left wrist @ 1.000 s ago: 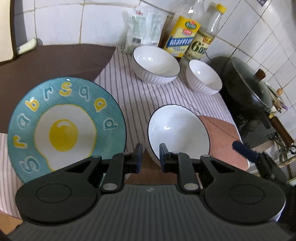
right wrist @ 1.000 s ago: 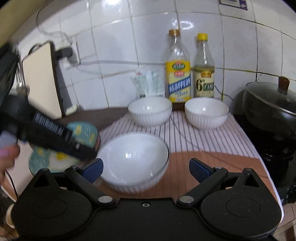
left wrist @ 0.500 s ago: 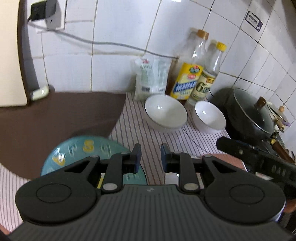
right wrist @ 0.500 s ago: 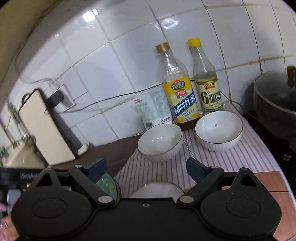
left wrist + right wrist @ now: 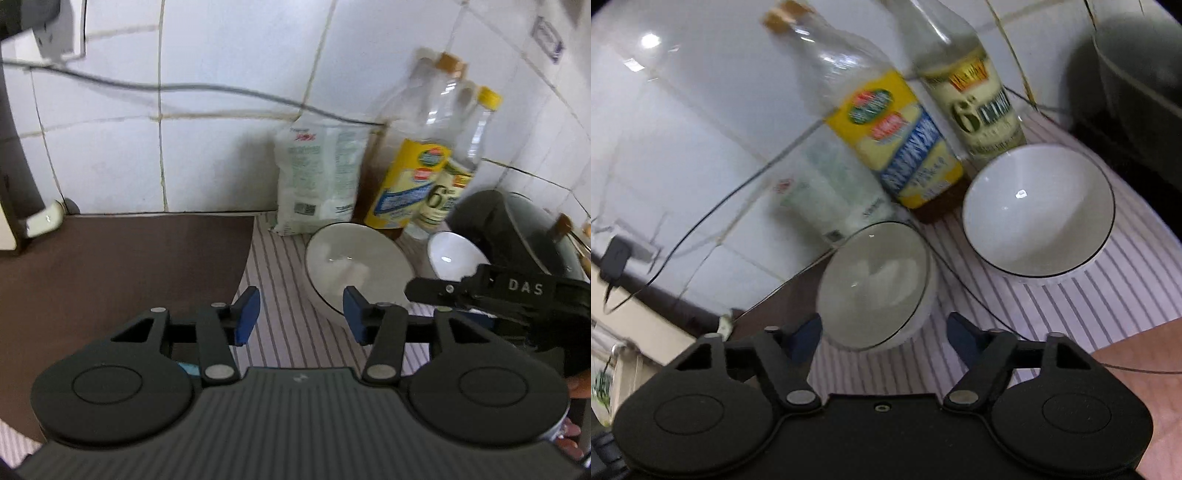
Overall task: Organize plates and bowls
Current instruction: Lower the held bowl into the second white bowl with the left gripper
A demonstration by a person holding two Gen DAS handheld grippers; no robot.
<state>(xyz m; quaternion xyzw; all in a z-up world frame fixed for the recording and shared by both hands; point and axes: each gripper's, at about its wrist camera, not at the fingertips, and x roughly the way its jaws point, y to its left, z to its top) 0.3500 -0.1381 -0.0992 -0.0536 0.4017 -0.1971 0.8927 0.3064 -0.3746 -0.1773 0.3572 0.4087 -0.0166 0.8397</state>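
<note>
Two white bowls with dark rims stand on the striped cloth near the wall. The left bowl [image 5: 356,267] [image 5: 875,284] lies just beyond my right gripper [image 5: 884,336], which is open with the bowl's near rim between its fingertips. The right bowl [image 5: 1038,210] [image 5: 456,258] stands apart to its right. My left gripper [image 5: 301,314] is open and empty above the cloth, left of the left bowl. The right gripper's body [image 5: 517,295] crosses the left wrist view at the right. The plate and the third bowl are out of view.
Two bottles [image 5: 417,173] [image 5: 897,147] and a white bag [image 5: 321,181] stand against the tiled wall behind the bowls. A dark pot [image 5: 517,229] sits at the right. A brown mat [image 5: 122,277] covers the counter at the left. A cable [image 5: 979,295] runs across the cloth.
Both grippers moved forward toward the wall and the two back bowls. The egg plate and the near bowl dropped out of view. My left gripper opened wider.
</note>
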